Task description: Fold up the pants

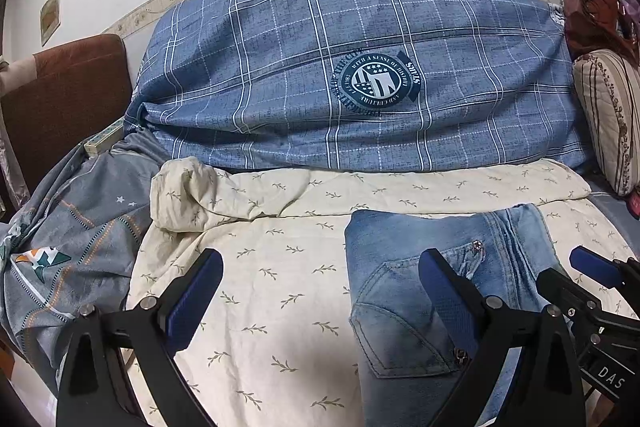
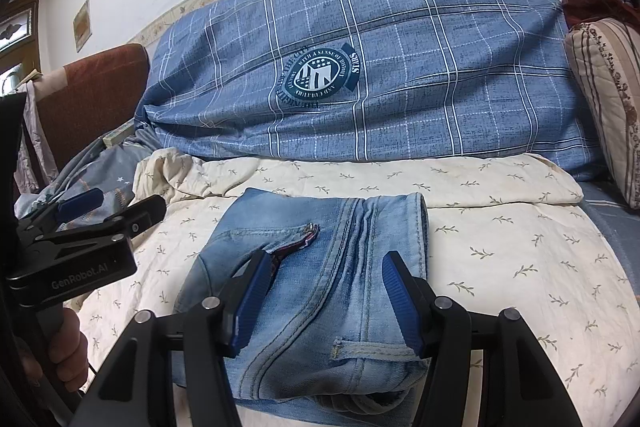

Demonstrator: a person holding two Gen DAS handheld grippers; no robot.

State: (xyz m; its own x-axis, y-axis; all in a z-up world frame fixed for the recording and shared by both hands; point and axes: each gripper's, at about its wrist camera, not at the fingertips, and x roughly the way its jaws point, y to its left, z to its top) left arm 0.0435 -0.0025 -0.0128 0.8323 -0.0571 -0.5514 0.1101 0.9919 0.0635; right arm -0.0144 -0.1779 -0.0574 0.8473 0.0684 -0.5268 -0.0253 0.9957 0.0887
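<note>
Pants (image 2: 320, 279) lie folded on the bed's cream sheet (image 2: 500, 267). Your right gripper (image 2: 324, 303) hovers over them, jaws wide, pads not touching. Your left gripper (image 1: 320, 299) gapes wide over the sheet beside them. Only the right view shows your hand (image 2: 60, 347) holding the left gripper.

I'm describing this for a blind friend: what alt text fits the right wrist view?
Folded light-blue jeans lie on a cream leaf-print quilt, framed by the open right gripper. Behind sits a blue plaid pillow; the left gripper is at left.
</note>
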